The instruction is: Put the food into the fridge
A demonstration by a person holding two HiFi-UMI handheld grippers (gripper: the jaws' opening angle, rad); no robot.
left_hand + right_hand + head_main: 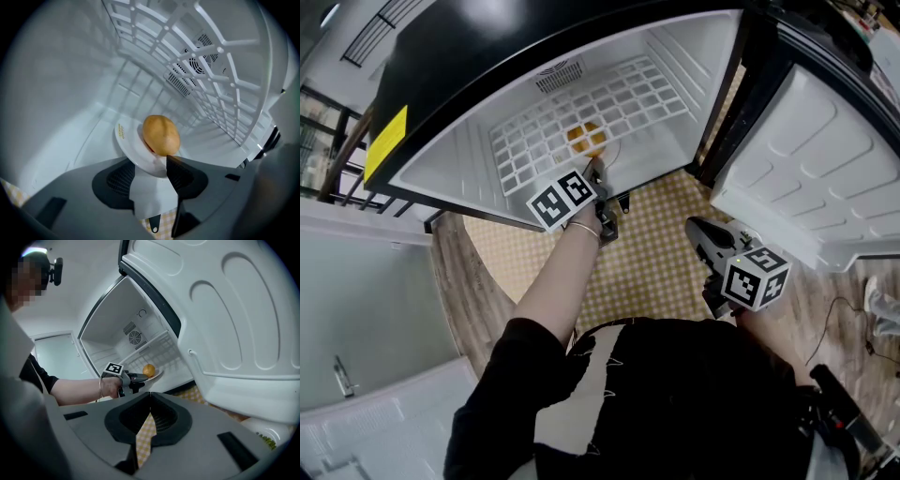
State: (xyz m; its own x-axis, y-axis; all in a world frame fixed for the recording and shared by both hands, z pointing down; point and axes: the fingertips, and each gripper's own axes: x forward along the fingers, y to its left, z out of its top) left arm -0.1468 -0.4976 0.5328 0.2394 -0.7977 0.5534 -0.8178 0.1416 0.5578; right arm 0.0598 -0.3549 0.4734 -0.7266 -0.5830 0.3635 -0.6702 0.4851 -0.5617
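A round golden-brown food item (161, 135) lies on a small white plate (127, 140) that rests on the white floor of the open fridge (675, 141). My left gripper (150, 163) reaches into the fridge, its jaws apart on either side of the plate's near rim and not pressing it. The head view shows the food (586, 139) just beyond the left gripper (598, 172). My right gripper (701, 232) hangs outside the fridge over the checkered mat, shut and empty. From the right gripper view (150, 393) the food (149, 370) and plate (158, 374) show in the fridge.
A white wire shelf (581, 103) spans the fridge above the plate, with a fan vent (199, 56) in the back wall. The fridge door (806, 169) stands open at the right. A yellow checkered mat (656, 262) covers the floor in front. A cable (844, 319) trails at right.
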